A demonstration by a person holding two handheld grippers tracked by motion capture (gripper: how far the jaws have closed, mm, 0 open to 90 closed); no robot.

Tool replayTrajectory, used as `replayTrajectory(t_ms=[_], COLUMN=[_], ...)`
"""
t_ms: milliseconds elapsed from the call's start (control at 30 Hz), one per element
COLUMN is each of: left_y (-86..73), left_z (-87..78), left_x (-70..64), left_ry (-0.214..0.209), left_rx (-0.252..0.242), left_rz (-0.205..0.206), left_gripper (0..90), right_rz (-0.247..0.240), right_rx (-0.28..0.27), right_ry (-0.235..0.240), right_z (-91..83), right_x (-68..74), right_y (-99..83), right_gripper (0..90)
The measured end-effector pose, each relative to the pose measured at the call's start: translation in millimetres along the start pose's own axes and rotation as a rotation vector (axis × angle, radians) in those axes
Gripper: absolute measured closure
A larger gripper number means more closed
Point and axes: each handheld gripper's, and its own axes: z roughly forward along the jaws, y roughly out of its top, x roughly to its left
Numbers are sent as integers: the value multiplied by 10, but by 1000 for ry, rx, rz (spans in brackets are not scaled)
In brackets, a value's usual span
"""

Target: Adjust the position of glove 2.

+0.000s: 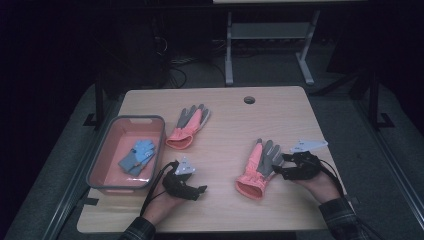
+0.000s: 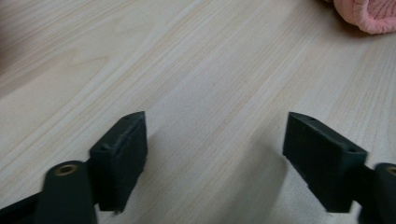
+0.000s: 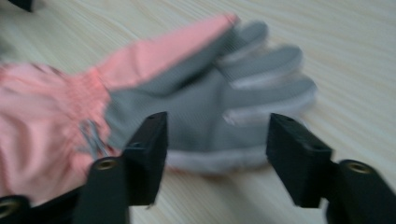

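Pink glove [image 3: 140, 88] blurred, cuff cropped, right hand-held gripper [image 3: 217, 154] open

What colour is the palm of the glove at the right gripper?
Grey, with a pink cuff and thumb; the glove shows best in the right gripper view.

Right gripper view: pink-and-grey glove [image 3: 187, 102] motion-blurred, cuff cut off at left edge. Left gripper view: pink cuff [image 2: 369, 14] clipped, upper right corner.

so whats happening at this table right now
A person holds a gripper in each hand. The right gripper, jaws open, is at the edge of a pink and grey glove on the table. The left gripper is open over bare wood. Another pink glove lies farther back; a blue pair sits in the bin.
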Motion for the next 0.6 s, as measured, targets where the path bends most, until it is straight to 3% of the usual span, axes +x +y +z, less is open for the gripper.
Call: replayTrajectory(t_ms=[167, 333, 433, 567, 600], left_y=[62, 190, 287, 429, 468], left_z=[-2, -21, -16, -14, -17], left_x=[28, 72, 109, 183, 201], left_ry=[-2, 3, 12, 28, 42], left_rx=[8, 4, 6, 14, 19], left_rz=[-28, -66, -100, -129, -132], left_gripper=[337, 532, 658, 879, 895], right_rz=[44, 57, 76, 57, 58], right_rx=[-15, -8, -6, -10, -12], right_ry=[-16, -48, -55, -78, -78], right_z=[-42, -27, -14, 16, 19], right_x=[-127, -202, -240, -233, -231], right_y=[-278, -496, -547, -568, -570], right_gripper=[244, 191, 183, 161, 152])
